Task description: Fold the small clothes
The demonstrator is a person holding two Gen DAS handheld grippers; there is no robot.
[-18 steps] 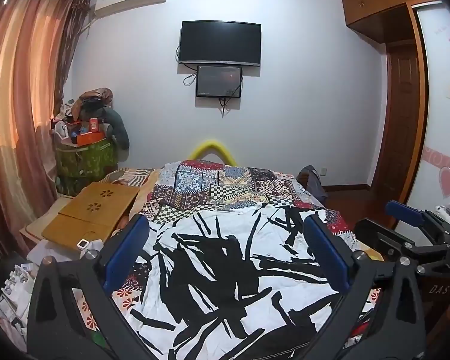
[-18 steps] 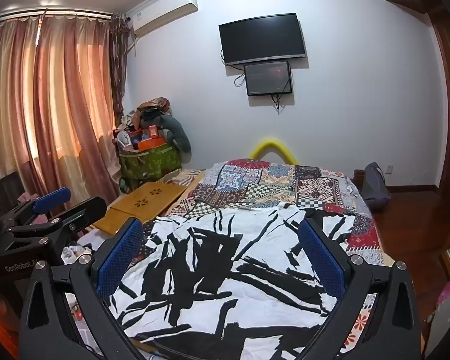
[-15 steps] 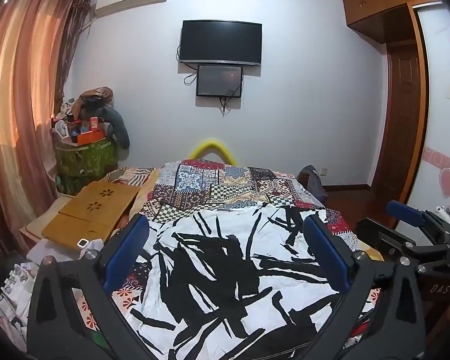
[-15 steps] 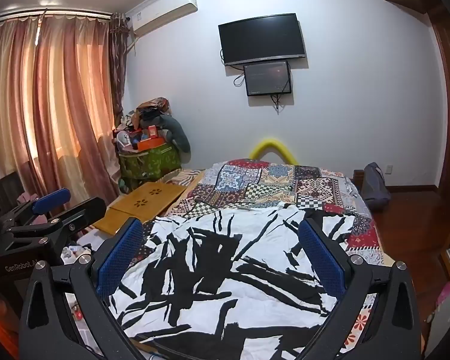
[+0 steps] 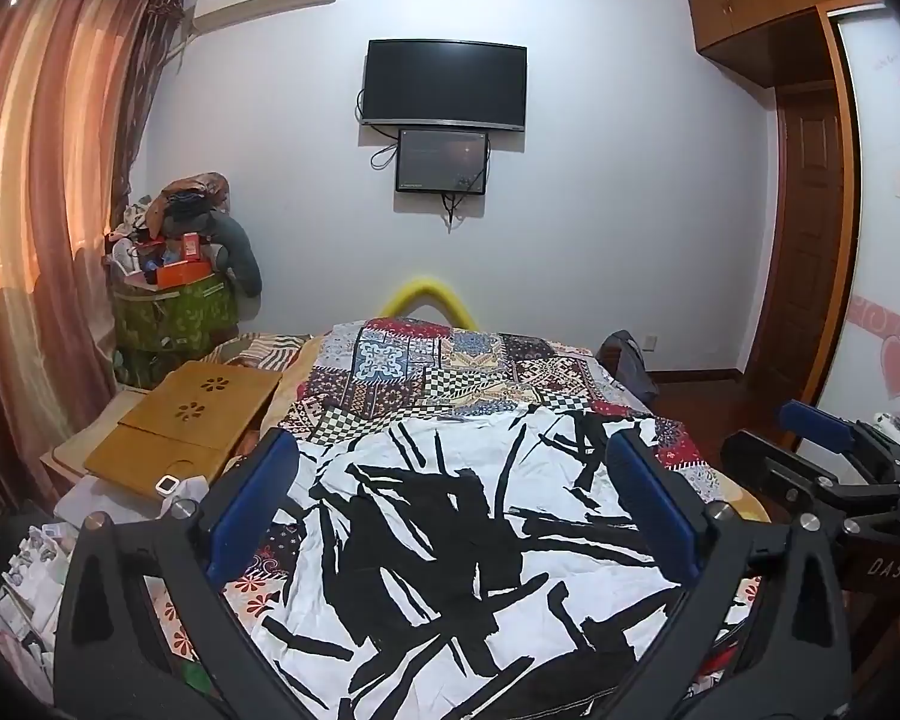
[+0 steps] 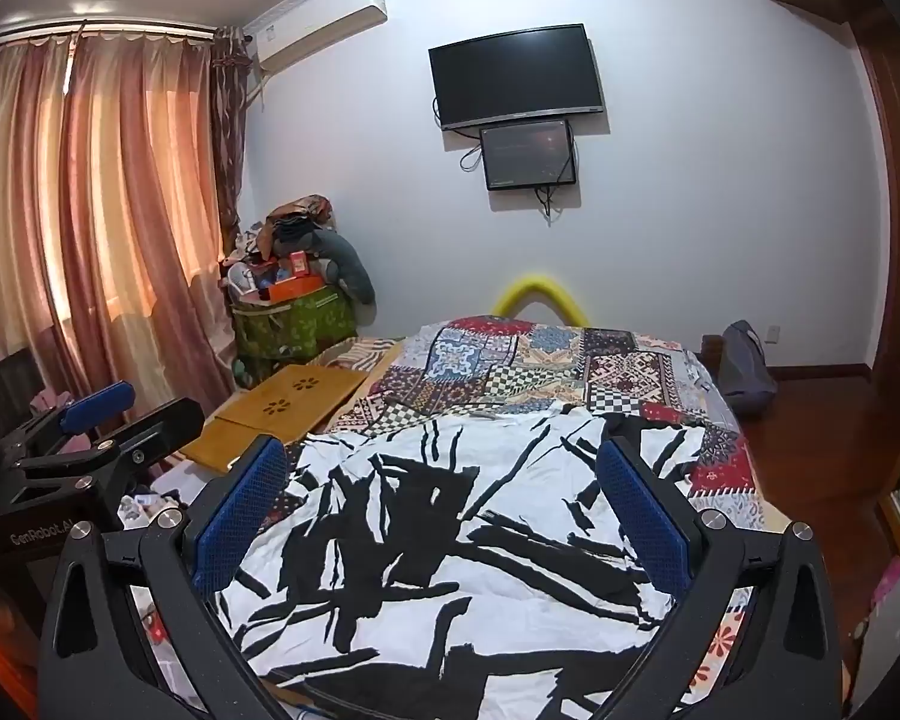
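Observation:
A white garment with bold black brush strokes [image 5: 450, 528] lies spread flat on the near end of the bed; it also fills the lower middle of the right wrist view [image 6: 450, 534]. My left gripper [image 5: 450, 480] is open and empty, held above the garment with its blue pads wide apart. My right gripper [image 6: 444, 480] is open and empty too, above the same garment. The right gripper also shows at the right edge of the left wrist view [image 5: 828, 450], and the left gripper at the left edge of the right wrist view [image 6: 90, 420].
The bed carries a patchwork quilt [image 5: 450, 366] beyond the garment. A wooden lap desk [image 5: 192, 420] lies to the left of the bed. A green bin piled with clutter [image 5: 174, 300] stands by the curtain. A dark bag [image 6: 744, 366] and wooden floor are to the right.

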